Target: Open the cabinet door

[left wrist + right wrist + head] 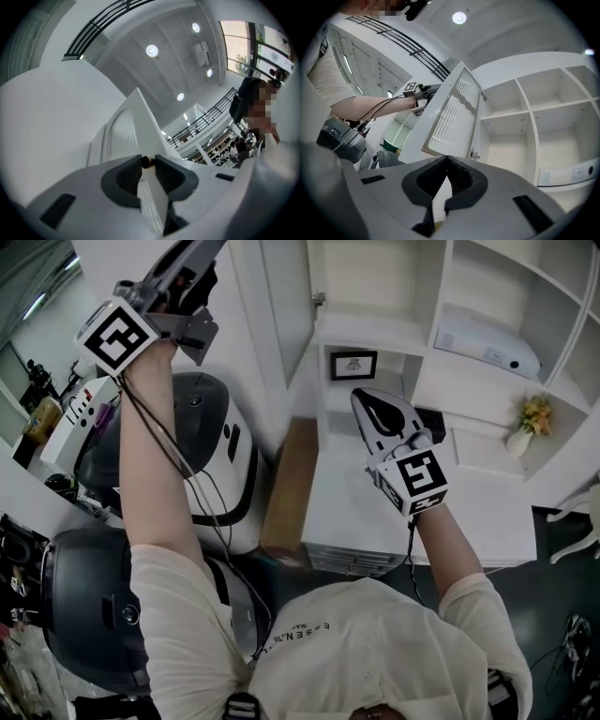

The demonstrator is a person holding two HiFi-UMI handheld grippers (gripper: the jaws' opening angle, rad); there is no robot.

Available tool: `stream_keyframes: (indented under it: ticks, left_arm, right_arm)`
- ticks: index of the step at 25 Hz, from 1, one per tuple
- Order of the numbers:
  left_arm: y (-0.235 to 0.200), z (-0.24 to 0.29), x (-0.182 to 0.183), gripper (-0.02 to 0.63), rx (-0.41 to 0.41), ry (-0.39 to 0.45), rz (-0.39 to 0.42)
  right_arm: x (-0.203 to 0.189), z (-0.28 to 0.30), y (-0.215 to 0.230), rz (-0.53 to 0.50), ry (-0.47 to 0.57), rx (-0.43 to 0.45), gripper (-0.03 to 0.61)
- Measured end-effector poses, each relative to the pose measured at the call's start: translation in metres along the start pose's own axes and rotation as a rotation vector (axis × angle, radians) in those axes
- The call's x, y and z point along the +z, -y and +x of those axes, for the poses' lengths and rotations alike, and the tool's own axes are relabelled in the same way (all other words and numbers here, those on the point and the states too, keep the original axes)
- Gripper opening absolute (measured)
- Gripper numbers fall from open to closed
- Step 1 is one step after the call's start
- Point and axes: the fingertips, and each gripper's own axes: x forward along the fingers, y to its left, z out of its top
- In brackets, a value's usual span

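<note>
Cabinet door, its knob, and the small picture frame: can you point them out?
cabinet door [454, 112]: right gripper view, on its ribbed panel.
knob [147, 161]: left gripper view, on its brown end.
picture frame [353, 364]: head view, on its middle.

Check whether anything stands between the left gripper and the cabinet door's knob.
Nothing visible does. The knob sits between the left gripper's jaw tips, which appear to touch it on both sides, and the cabinet door's edge runs between the jaws.

A white shelf unit [373, 331] is seen divided into open compartments, on whose separate shelves a small framed picture [353, 364], a white box-shaped device [487, 345] and a small vase of yellow flowers [525, 430] are set.
</note>
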Motion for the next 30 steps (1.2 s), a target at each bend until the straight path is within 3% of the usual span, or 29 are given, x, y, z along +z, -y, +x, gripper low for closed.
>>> stream_keyframes:
  ticks: [6,12,15,18,23,30]
  left_arm:
    - [0.001,0.006,-0.002,0.087,0.006,-0.039,0.03]
    - [0.002,-0.009,-0.003,0.087,0.113,-0.005,0.089]
    - [0.006,-0.028,-0.012,0.087,0.14,-0.02,0.079]
    - [0.01,-0.045,-0.031,0.087,0.184,-0.05,0.061]
    - [0.045,-0.073,-0.061,0.087,0.268,-0.077,0.125]
    - [0.098,-0.098,-0.134,0.087,0.322,-0.175,0.136]
  right_arm:
    - [-0.006,0.001,-0.003,0.025,-0.016,0.013,0.015]
    - [-0.007,-0.004,-0.016,0.034,-0.032,0.012,0.015]
    - [-0.009,-0.008,-0.031,0.069,-0.034,0.014,0.015]
    - [-0.014,-0.016,-0.042,0.09,-0.042,0.017,0.015]
    - [-0.021,-0.033,-0.05,0.111,-0.048,0.003,0.015]
    - [-0.031,-0.048,-0.051,0.149,-0.053,-0.003,0.015]
